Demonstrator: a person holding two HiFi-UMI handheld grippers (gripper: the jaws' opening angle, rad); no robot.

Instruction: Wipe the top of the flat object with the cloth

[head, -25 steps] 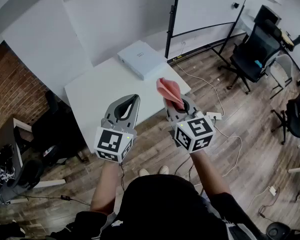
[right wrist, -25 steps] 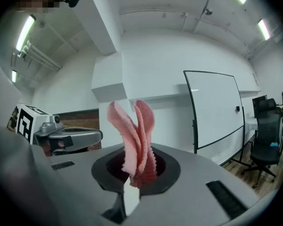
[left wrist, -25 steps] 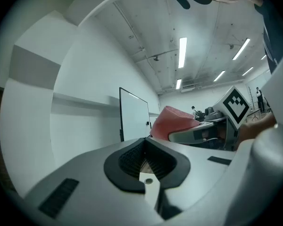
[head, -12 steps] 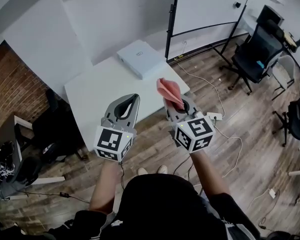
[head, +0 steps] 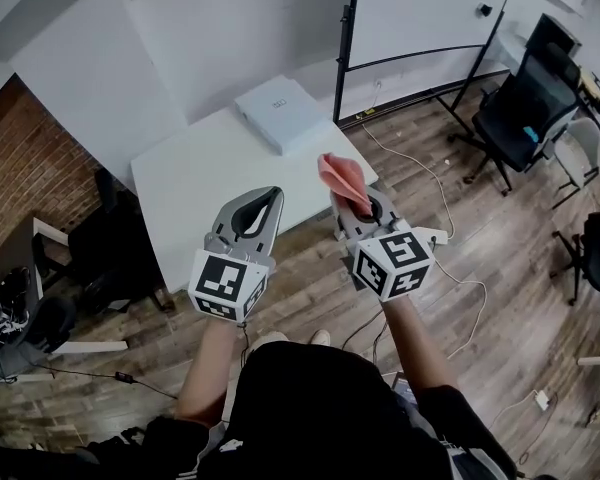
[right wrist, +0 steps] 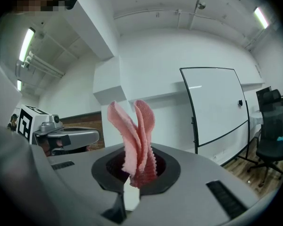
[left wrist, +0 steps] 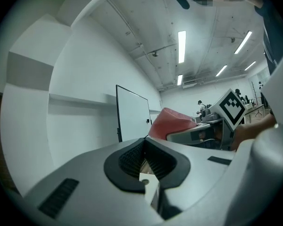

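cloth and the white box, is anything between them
Nothing. In the head view, only bare table lies between the cloth and the box.

The ceiling light strips [left wrist: 181,40] light my room evenly and brightly, with only soft shadows. Both gripper views bend hard into dark rounded corners. The head view is sharp.
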